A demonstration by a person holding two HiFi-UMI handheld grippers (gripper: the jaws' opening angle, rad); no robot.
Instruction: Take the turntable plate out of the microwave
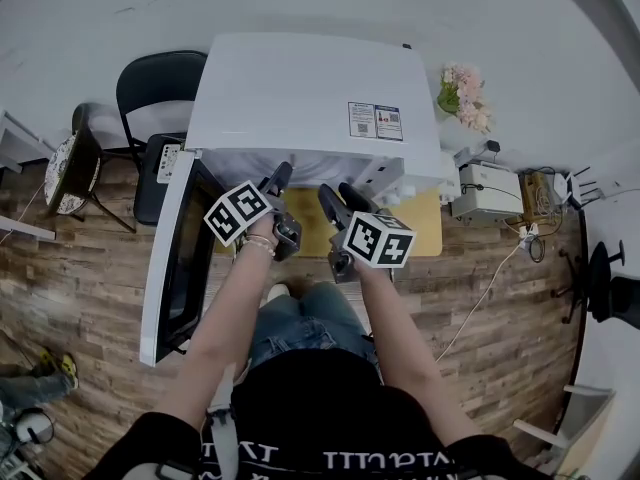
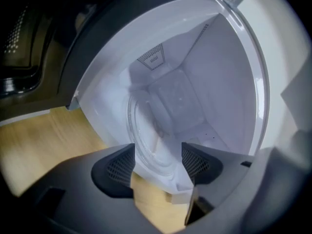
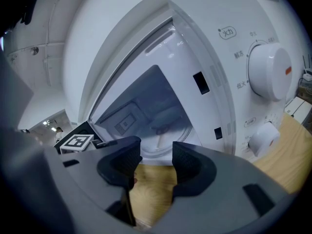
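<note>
Both jaws apart: left gripper [image 2: 157, 156], right gripper [image 3: 157, 152] | turntable plate [image 2: 144, 140] flat in microwave [image 1: 310, 88]

Left claw [image 2: 157, 161], right claw [image 3: 156, 156]: jaws apart

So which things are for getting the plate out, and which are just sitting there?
For the job: microwave, open door, turntable plate, left hand-held gripper, right hand-held gripper.
Just lying about: flowers, black chair, white box.
</note>
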